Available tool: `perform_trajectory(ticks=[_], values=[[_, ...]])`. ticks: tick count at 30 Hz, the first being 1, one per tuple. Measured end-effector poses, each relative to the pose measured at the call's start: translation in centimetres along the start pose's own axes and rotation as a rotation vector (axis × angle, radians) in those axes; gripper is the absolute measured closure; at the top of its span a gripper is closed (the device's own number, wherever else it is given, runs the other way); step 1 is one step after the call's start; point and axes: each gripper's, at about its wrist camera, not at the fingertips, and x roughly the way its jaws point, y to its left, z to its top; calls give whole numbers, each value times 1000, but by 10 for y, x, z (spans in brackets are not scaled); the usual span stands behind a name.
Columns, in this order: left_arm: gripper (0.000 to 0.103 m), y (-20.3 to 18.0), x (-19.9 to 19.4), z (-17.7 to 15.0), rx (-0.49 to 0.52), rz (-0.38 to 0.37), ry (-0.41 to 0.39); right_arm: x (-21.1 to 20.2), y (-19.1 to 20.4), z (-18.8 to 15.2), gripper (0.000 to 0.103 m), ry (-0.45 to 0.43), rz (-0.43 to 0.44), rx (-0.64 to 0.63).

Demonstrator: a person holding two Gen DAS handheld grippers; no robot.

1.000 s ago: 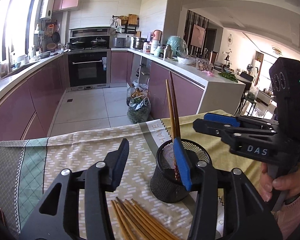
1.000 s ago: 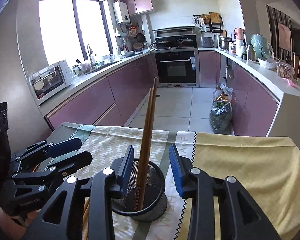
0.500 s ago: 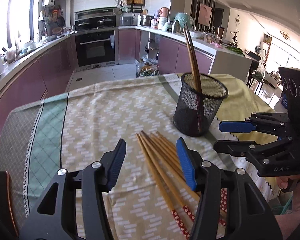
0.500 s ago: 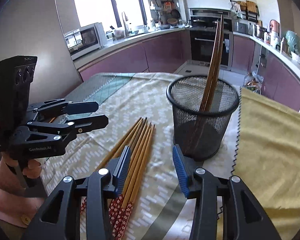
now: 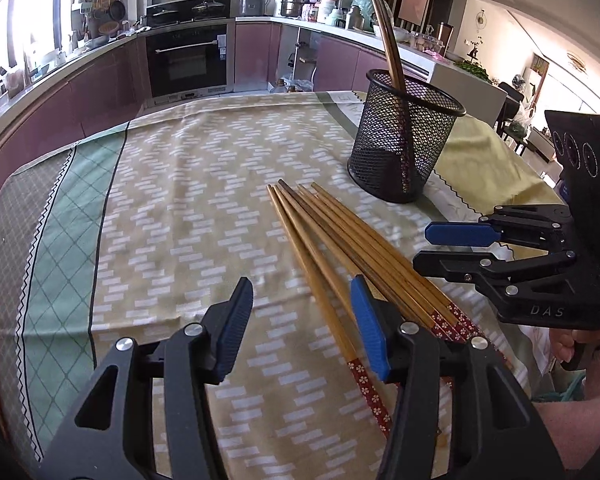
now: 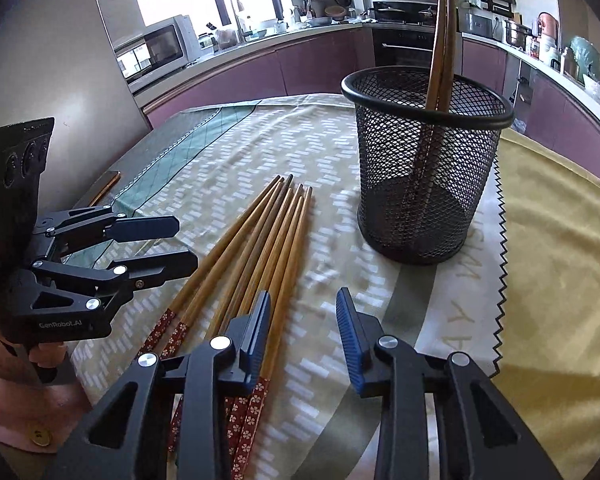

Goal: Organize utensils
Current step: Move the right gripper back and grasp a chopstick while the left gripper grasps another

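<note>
Several wooden chopsticks (image 5: 340, 240) with red flowered ends lie side by side on the patterned tablecloth; they also show in the right wrist view (image 6: 256, 252). A black mesh holder (image 5: 402, 140) stands behind them with two chopsticks (image 5: 388, 40) upright in it, and also shows in the right wrist view (image 6: 424, 160). My left gripper (image 5: 302, 324) is open and empty, low over the red ends. My right gripper (image 6: 302, 332) is open and empty, just right of the bundle. Each gripper shows in the other's view, the right one (image 5: 440, 248) and the left one (image 6: 180, 240).
The table carries a green and beige patterned cloth (image 5: 160, 200) and a yellow cloth (image 6: 560, 260) on the right. A kitchen counter, an oven (image 5: 188, 60) and a microwave (image 6: 152, 52) lie beyond the table's far edge.
Both grippers have pulled back from the mesh holder and dropped low toward the table. The loose chopsticks now lie right in front of both. The two chopsticks stay in the holder.
</note>
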Motion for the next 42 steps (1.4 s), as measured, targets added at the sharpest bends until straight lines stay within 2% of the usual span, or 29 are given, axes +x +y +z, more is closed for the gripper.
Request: perform_trajectory(ticks=[8,19,26,32,36,42], values=[[58,1,8,-3,0,7,33,3,3,-3,73,14,-24,-11],[57,1,13,-4,12,16,44,9,7,1,75,32,-68,-36],[69,0,17,0,35,36,54,14,11,5,77,27,-89,-47],[80,0,25,8,41,46,62,18,9,9,85,18,-79,-29],[90,3,28,12,10,46,66,18,3,10,93,13,-59,8],[94,9,27,10,-65,48,56,16,-8,9,97,5,-21,71]])
